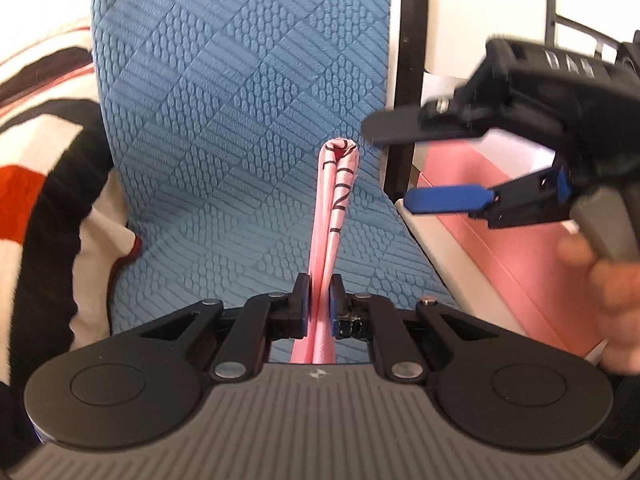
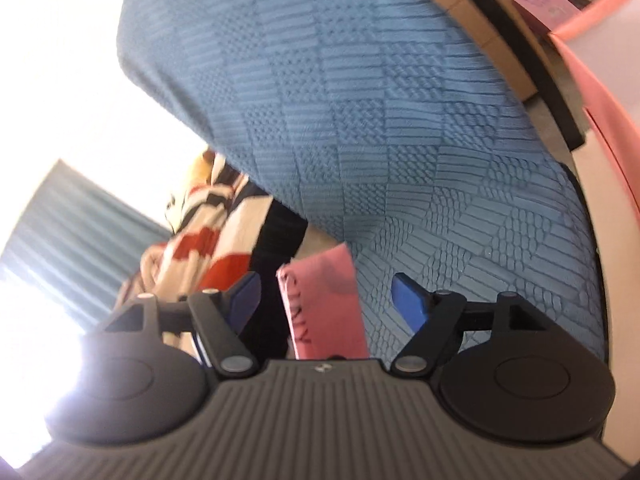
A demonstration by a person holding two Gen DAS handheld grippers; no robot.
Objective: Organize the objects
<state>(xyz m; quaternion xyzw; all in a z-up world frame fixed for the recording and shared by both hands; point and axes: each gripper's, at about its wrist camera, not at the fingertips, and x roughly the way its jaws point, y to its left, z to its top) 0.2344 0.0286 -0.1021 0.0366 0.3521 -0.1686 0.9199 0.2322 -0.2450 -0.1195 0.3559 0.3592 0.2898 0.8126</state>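
My left gripper is shut on a folded pink cloth with dark lettering, held edge-on above a blue textured mat. My right gripper is open, to the right of the cloth's far end, not touching it. In the right wrist view the right gripper is open with the pink cloth between its fingers, over the blue mat. Whether the pads touch the cloth I cannot tell.
A pink and white box lies right of the mat, beside a black metal frame. A white, black and red striped blanket lies left of the mat, also in the right wrist view. A curtain hangs at left.
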